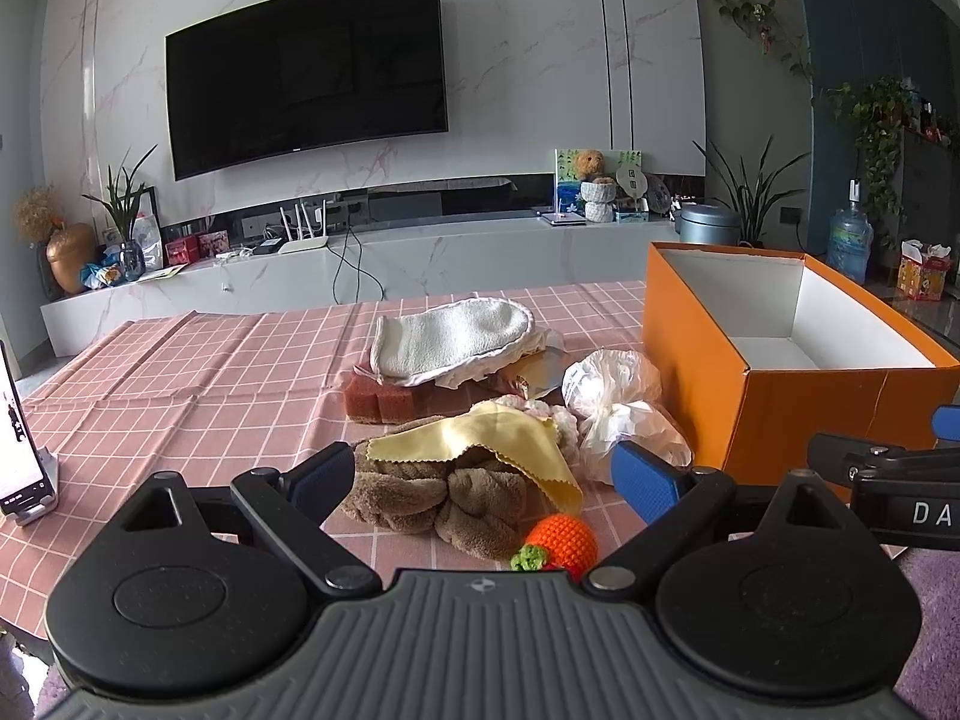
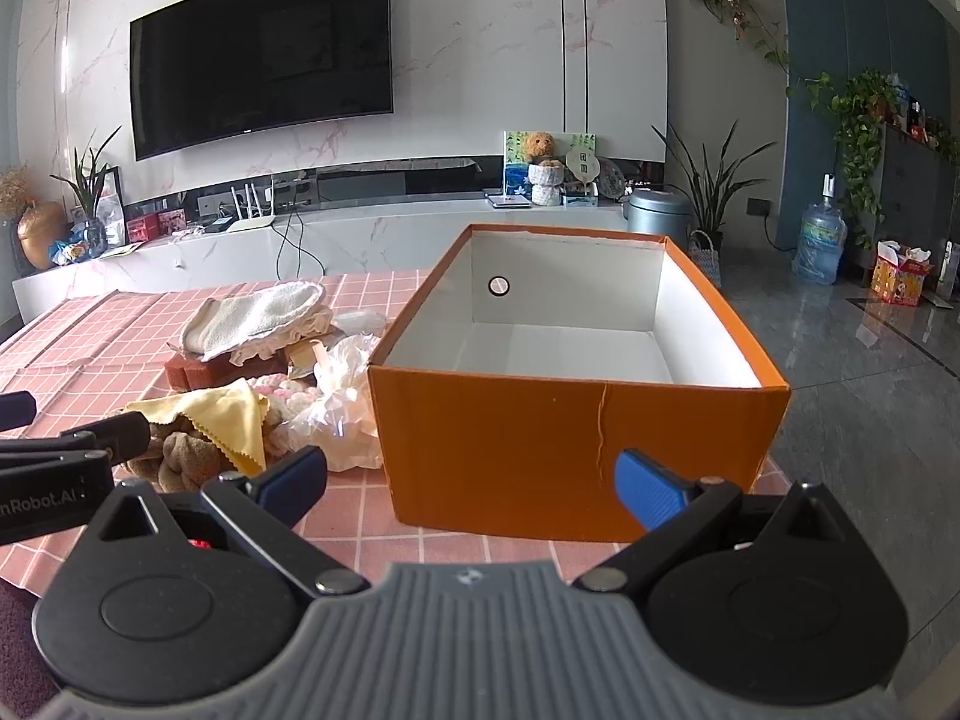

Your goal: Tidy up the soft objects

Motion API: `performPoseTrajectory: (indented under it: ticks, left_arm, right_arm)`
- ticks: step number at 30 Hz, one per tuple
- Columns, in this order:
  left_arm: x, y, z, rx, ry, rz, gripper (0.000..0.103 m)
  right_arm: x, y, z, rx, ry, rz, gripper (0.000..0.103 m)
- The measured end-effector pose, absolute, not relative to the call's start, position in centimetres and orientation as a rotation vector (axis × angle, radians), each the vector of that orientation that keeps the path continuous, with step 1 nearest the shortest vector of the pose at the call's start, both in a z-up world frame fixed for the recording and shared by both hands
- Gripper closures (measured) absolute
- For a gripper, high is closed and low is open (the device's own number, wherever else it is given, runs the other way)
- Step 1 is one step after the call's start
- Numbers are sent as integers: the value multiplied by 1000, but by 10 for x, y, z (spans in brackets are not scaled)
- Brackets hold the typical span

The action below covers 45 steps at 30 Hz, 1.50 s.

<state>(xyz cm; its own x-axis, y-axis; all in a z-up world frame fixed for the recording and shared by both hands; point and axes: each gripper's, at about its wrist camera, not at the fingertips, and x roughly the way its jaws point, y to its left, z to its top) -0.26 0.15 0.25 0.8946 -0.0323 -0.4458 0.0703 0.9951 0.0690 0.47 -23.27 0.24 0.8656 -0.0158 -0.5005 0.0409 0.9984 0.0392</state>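
A pile of soft things lies on the pink checked tablecloth [image 1: 180, 372]: a brown plush scrunchie [image 1: 438, 498], a yellow cloth [image 1: 480, 438] over it, an orange crocheted carrot [image 1: 561, 537], a white towel mitt [image 1: 450, 336] on a red-brown sponge [image 1: 384, 399], and a crumpled white plastic bag [image 1: 624, 402]. An orange box [image 2: 570, 420] with a white inside stands open at the right. My left gripper [image 1: 486, 474] is open just in front of the scrunchie. My right gripper [image 2: 474, 474] is open, facing the box's front wall.
A phone on a stand [image 1: 18, 450] sits at the table's left edge. Beyond the table are a white TV bench [image 1: 360, 264], a wall TV [image 1: 306, 72], plants and a water bottle [image 2: 819, 246]. The box sits near the table's right edge.
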Motion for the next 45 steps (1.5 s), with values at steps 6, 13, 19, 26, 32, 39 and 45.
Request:
performPoseTrajectory:
  ticks: [6, 13, 19, 26, 32, 39, 45]
  left_arm:
    - [-3, 1, 2, 85, 460, -53, 0]
    - [-3, 2, 1, 84, 462, -53, 0]
    - [-3, 2, 0, 83, 464, -53, 0]
    - [-3, 2, 0, 83, 464, -53, 0]
    - [-2, 2, 1, 84, 465, -53, 0]
    - [-4, 1, -1, 84, 469, -54, 0]
    - [-4, -2, -8, 82, 484, -75, 0]
  right_arm:
    - [5, -235, 1, 57, 531, -34, 2]
    - [5, -236, 1, 64, 541, -37, 2]
    - [5, -236, 1, 66, 544, -37, 2]
    - [5, -236, 1, 67, 545, -38, 2]
    - [5, -236, 1, 66, 546, -38, 2]
    - [5, -237, 1, 69, 549, -39, 2]
    - [5, -236, 0, 66, 554, -32, 2]
